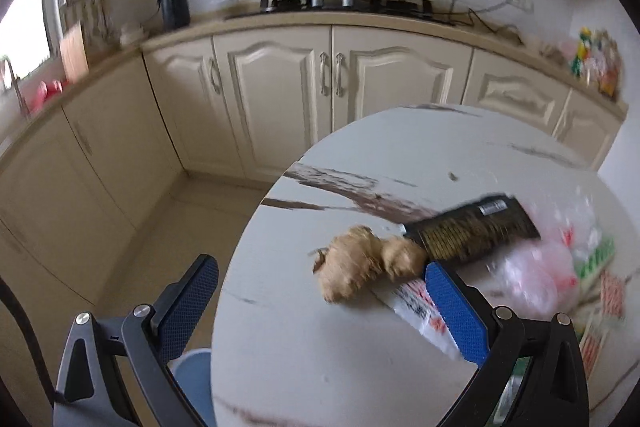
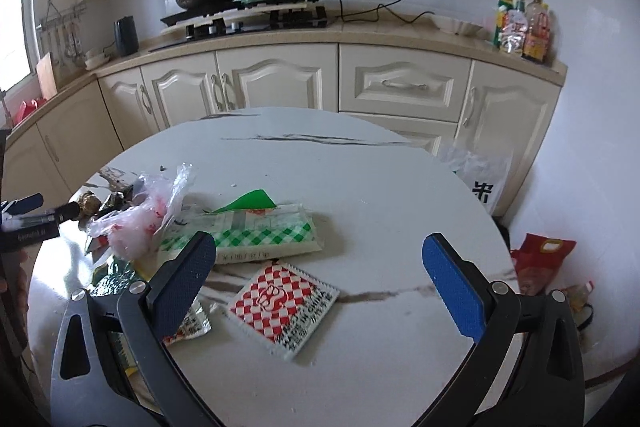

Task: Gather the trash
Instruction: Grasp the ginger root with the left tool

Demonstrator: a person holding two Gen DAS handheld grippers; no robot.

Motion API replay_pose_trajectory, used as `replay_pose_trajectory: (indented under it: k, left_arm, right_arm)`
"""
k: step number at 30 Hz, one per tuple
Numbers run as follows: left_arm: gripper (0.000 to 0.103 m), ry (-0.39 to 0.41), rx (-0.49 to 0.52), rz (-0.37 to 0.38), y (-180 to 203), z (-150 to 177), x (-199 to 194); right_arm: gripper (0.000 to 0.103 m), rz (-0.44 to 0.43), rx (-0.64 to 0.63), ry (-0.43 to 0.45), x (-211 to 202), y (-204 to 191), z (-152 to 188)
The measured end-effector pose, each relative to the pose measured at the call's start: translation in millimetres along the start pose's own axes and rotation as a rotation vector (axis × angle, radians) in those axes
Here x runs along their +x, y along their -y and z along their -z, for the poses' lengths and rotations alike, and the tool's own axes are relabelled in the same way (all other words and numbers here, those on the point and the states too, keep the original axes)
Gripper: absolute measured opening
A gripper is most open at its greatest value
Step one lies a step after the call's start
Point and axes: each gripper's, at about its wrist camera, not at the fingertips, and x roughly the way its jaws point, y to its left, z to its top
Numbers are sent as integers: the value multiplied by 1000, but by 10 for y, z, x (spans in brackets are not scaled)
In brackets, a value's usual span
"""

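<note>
Both tools are spread wide and hold nothing. The left tool [image 1: 320, 299] hangs at the edge of the round marble worktop [image 1: 320, 367], a ginger root [image 1: 368, 263] lying between its fingers — touching a dark packet [image 1: 472, 231]. The right tool [image 2: 316, 267] hovers over a red-checked sachet [image 2: 286, 307]; just beyond lie a green-checked packet [image 2: 256, 235] and a crumpled plastic bag [image 2: 136, 223].
</note>
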Motion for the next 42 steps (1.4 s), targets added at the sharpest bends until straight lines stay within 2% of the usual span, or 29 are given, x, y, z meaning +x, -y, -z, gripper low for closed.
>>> replay_pose_trajectory:
  k: [3,6,9,10,11,12,15,21,26,33,36,39,42]
  left_arm:
    - [102,-35,-33,64,-84,-121,188]
    - [102,-64,16,48,-26,-218,401]
    - [99,-67,-9,65,-82,-288,458]
    - [94,-68,-11,65,-101,-306,473]
    - [83,-82,-16,77,-131,-330,517]
    - [76,-92,-18,88,-125,-310,519]
    - [61,-95,-10,105,-126,-333,528]
    - [59,-89,-9,121,-135,-278,428]
    - [59,-32,-8,124,-117,-195,104]
    - [59,49,15,108,-48,-77,-347]
    - [59,66,20,113,-22,11,-510]
    - [59,83,26,108,-10,135,-685]
    - [59,97,29,95,-32,248,-853]
  right_arm:
    - [103,-7,-2,-23,121,-26,-4]
    - [103,-29,13,-52,233,-30,3]
    - [103,-21,12,-72,290,-17,29]
    - [103,-17,11,-77,300,-11,35]
    - [103,-16,12,-80,304,1,38]
    - [103,-15,13,-83,308,10,45]
    - [103,-7,15,-98,319,58,67]
    - [103,-23,4,-156,350,86,147]
    - [103,-33,-12,-215,441,42,256]
    - [103,-40,-56,-221,507,-86,106]
    - [103,-2,-113,-208,496,-200,61]
    - [103,-37,-145,-212,478,-313,23]
    - [103,-70,-101,-203,377,-384,38]
